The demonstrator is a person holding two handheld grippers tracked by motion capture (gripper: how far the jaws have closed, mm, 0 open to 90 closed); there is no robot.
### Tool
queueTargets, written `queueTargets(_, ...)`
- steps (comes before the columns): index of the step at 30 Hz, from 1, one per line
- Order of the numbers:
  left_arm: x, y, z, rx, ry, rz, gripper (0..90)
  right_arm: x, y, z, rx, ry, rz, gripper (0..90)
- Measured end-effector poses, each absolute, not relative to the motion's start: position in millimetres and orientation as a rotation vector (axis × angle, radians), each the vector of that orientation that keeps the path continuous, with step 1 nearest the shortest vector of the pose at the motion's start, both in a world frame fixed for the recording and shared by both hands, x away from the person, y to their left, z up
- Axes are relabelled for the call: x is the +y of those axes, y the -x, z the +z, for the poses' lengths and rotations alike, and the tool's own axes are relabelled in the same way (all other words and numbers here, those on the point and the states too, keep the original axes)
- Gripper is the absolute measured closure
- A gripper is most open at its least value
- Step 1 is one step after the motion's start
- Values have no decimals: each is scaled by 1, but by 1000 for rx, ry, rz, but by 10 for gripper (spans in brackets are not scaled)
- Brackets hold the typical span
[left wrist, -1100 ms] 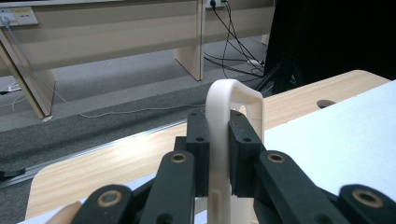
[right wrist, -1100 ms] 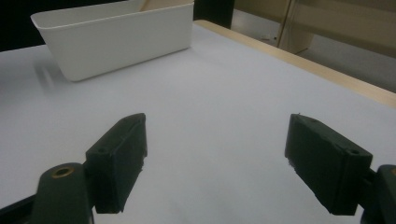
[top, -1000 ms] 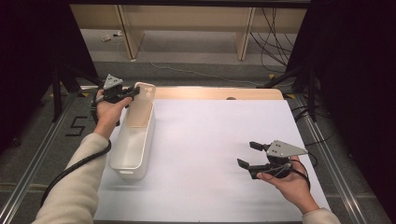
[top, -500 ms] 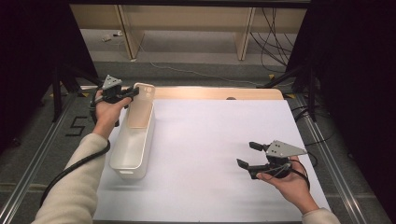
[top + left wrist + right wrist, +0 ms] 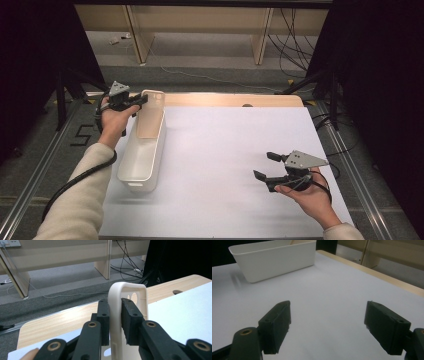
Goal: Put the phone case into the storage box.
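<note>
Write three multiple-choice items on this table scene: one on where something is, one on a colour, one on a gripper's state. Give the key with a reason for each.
1. Where does the bin lie?
A. On the left part of the white mat
B. Beside the right hand
C. On the floor

2. What colour is the bin?
A. Blue
B. White
C. Black

3. How do the right gripper's jaws stand?
A. Clamped on the bin
B. Shut on nothing
C. Wide apart with nothing between

Key:
1 A, the high view shows it along the white mat's left edge.
2 B, its walls are white in every view.
3 C, the right gripper view shows bare mat between the fingers, while it is the left gripper that straddles the bin's end wall.
</note>
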State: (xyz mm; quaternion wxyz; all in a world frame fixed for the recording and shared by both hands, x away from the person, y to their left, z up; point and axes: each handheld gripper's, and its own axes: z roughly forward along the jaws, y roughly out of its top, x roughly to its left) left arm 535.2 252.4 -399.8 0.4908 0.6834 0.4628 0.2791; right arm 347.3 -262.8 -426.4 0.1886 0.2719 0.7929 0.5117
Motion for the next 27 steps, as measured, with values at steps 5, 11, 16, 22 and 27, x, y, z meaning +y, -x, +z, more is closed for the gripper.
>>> queueTargets(5,252,-536,-400,1130,-1673,680,754,-263,-347,-426,2230,-767,1438,225)
queueTargets(11,252,-537,-400,1141,-1682,681,743,-264,-347,-426,2228,-766,1441,225)
queueTargets(16,253,-538,-401,1145,-1693,685,733,-263,-347,-426,2230,-766,1440,225)
queueTargets(22,253,-540,-402,1155,-1705,688,718,-263,-347,-426,2232,-767,1442,225)
queueTargets(27,252,-540,-402,1163,-1723,711,693,-263,-347,-426,2230,-766,1444,225)
